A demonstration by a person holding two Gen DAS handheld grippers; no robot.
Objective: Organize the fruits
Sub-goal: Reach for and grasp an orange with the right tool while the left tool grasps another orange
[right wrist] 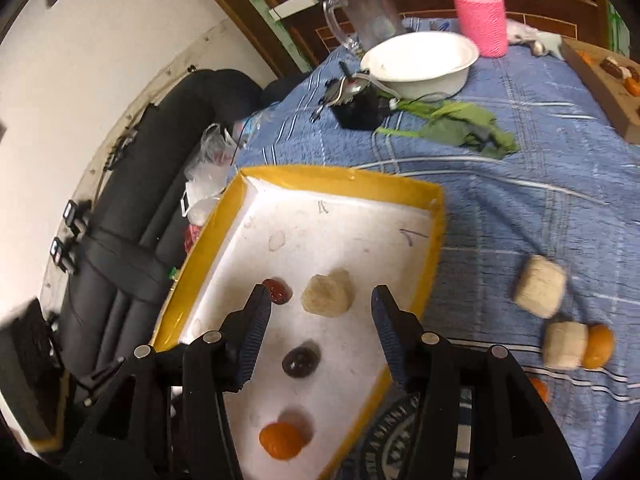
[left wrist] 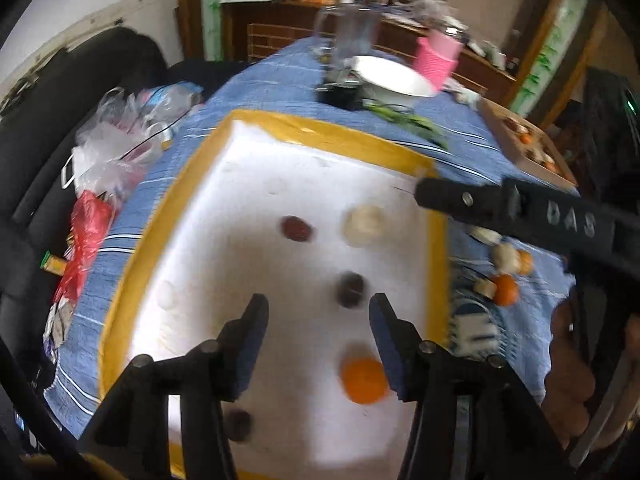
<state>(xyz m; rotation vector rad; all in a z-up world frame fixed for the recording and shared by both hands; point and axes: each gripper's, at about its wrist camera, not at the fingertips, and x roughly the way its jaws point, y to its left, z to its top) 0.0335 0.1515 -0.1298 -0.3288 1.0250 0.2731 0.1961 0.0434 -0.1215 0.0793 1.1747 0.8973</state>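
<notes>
Hidden: a dark fruit (left wrist: pixel 239 424) is half behind the left gripper (left wrist: pixel 316 312).
Blurred: the green leaves (left wrist: pixel 408 120).
Around: a white bowl (right wrist: pixel 420 64) and pink holder (right wrist: pixel 480 26) stand beyond the tray (right wrist: pixel 340 178).
Fingers: both the left and the right gripper (right wrist: pixel 320 304) are wide apart, holding nothing.

Inside the yellow-rimmed white tray (right wrist: pixel 430 232) lie an orange (right wrist: pixel 281 439), two dark plums (right wrist: pixel 300 361), and a pale peeled fruit (right wrist: pixel 328 293); more pale fruits (right wrist: pixel 540 292) lie outside it.

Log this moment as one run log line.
left gripper open, empty | right gripper open, empty | orange in foam tray
</notes>
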